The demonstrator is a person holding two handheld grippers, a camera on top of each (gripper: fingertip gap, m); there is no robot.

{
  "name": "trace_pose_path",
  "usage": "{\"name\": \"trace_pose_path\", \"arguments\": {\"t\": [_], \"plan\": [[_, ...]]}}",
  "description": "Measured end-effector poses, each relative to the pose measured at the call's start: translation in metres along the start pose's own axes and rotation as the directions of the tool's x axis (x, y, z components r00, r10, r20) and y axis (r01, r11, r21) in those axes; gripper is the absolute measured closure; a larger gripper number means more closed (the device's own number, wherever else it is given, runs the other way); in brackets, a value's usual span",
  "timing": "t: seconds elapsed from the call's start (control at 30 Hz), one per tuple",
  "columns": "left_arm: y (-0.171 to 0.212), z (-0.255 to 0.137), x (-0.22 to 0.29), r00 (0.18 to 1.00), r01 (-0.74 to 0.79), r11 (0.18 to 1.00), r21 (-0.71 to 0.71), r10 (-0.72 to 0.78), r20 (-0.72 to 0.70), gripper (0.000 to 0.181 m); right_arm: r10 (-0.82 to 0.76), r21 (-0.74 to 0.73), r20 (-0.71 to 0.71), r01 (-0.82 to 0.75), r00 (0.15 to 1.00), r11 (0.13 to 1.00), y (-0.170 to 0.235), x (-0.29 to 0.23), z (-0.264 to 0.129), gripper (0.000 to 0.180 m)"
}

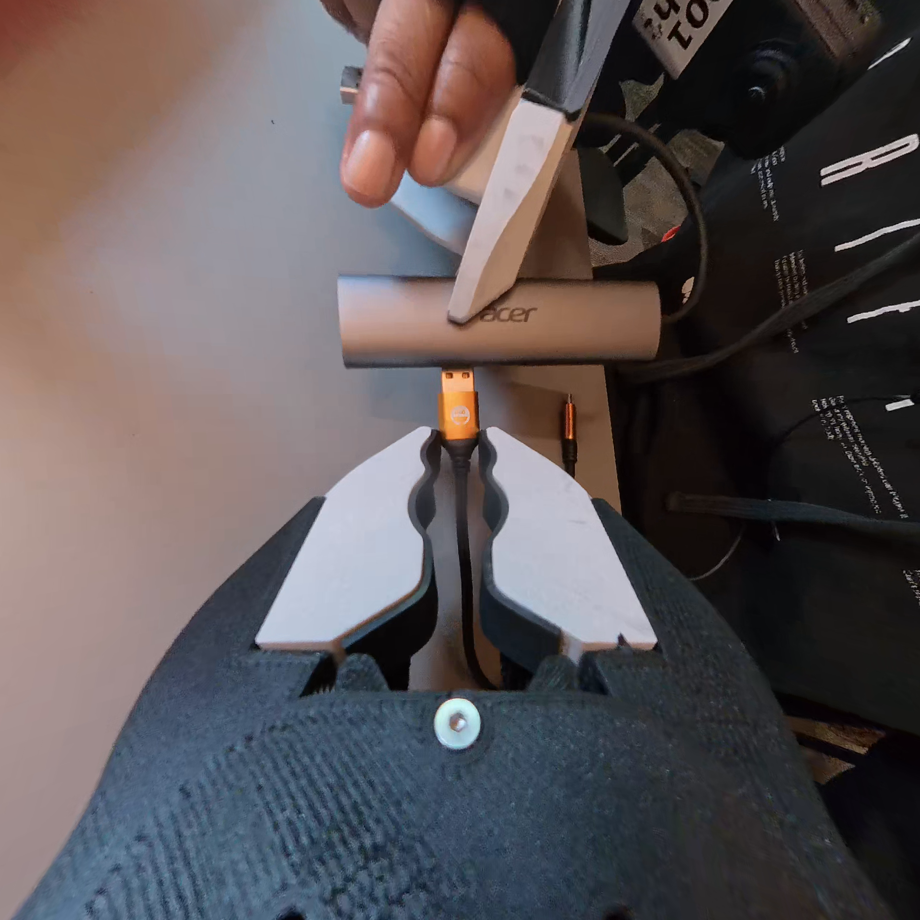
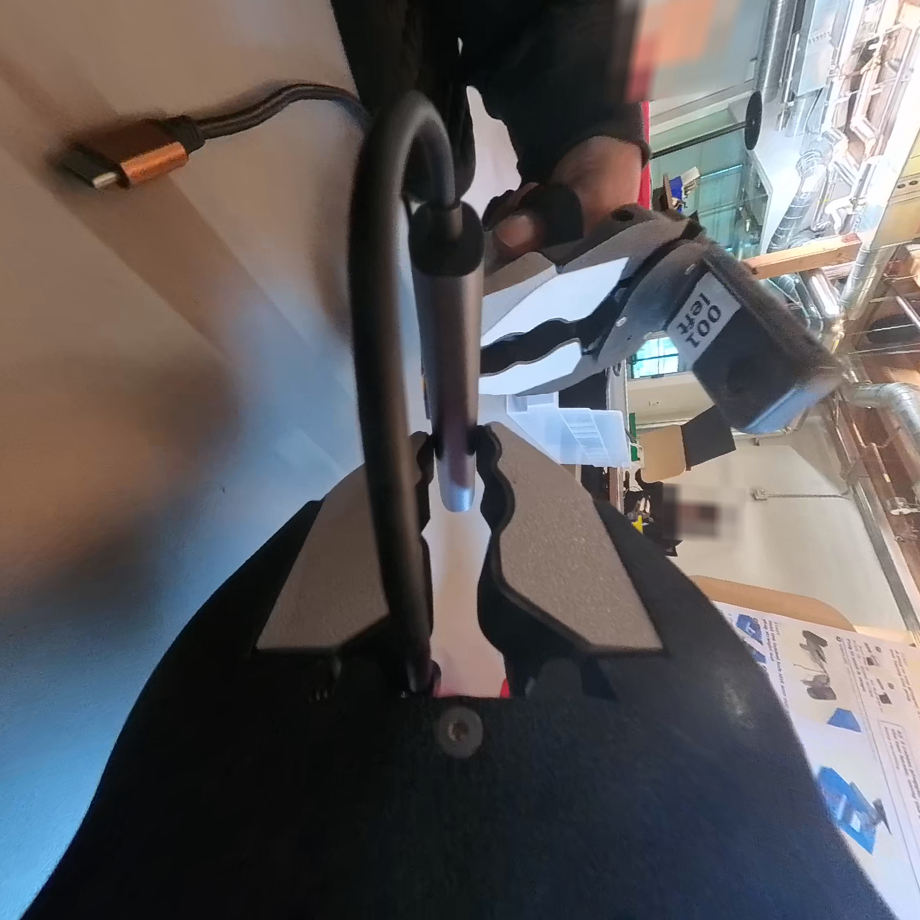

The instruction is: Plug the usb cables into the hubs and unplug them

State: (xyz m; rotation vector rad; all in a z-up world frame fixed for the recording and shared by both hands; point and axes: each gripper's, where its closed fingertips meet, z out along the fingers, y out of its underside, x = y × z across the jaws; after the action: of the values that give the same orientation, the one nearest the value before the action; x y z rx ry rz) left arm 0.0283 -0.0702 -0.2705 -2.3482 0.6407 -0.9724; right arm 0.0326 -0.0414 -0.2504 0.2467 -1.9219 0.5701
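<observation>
A grey bar-shaped USB hub [image 1: 547, 323] lies crosswise in the left wrist view, held above the pale table [image 1: 199, 348]. My right gripper [image 2: 455, 438] is shut on the hub [image 2: 450, 348]; one of its white fingers [image 1: 503, 199] comes down over the hub from above. My left gripper [image 1: 458, 433] is shut on an orange USB plug [image 1: 458, 410] with a black cable. The plug's metal tip meets the hub's near side; how deep it sits cannot be told. The left gripper [image 2: 490, 343] also shows beside the hub in the right wrist view.
A small orange connector [image 1: 569, 423] lies near the table's right edge. A silver plug [image 1: 350, 84] lies farther back. Another orange-collared connector with black cables [image 2: 144, 159] lies on the table. A person's black printed garment [image 1: 796, 348] and a hand [image 1: 398, 124] are close by. There is about 4 cm between the tips of the two grippers.
</observation>
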Motion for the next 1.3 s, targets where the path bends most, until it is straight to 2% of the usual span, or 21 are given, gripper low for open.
{"name": "trace_pose_path", "arguments": {"t": [0.3, 0.77, 0.97, 1.2, 1.3], "plan": [[-0.002, -0.012, -0.002, 1.0, -0.005, 0.999, 0.032, 0.004, 0.018, 0.166, -0.003, -0.011, -0.006, 0.003, 1.0, 1.0, 0.002, 0.002, -0.001, 0.163], [0.0, -0.007, -0.003, 1.0, -0.009, 1.0, 0.015, 0.009, 0.03, 0.166, -0.021, -0.012, 0.005, 0.021, 1.0, 1.0, 0.0, -0.003, 0.003, 0.163], [-0.002, -0.001, 0.004, 0.999, -0.027, 0.999, 0.029, 0.027, -0.02, 0.167, 0.006, 0.01, -0.001, -0.006, 1.0, 1.0, -0.004, -0.003, 0.003, 0.163], [-0.017, -0.01, 0.012, 0.993, 0.023, 0.989, 0.145, -0.006, -0.121, 0.167, 0.054, 0.025, 0.036, -0.055, 0.998, 0.998, -0.004, 0.001, -0.004, 0.163], [-0.012, -0.002, 0.011, 0.995, 0.012, 0.995, 0.1, -0.002, -0.097, 0.166, 0.032, 0.017, 0.062, -0.033, 0.998, 0.999, -0.004, -0.005, -0.004, 0.163]]}}
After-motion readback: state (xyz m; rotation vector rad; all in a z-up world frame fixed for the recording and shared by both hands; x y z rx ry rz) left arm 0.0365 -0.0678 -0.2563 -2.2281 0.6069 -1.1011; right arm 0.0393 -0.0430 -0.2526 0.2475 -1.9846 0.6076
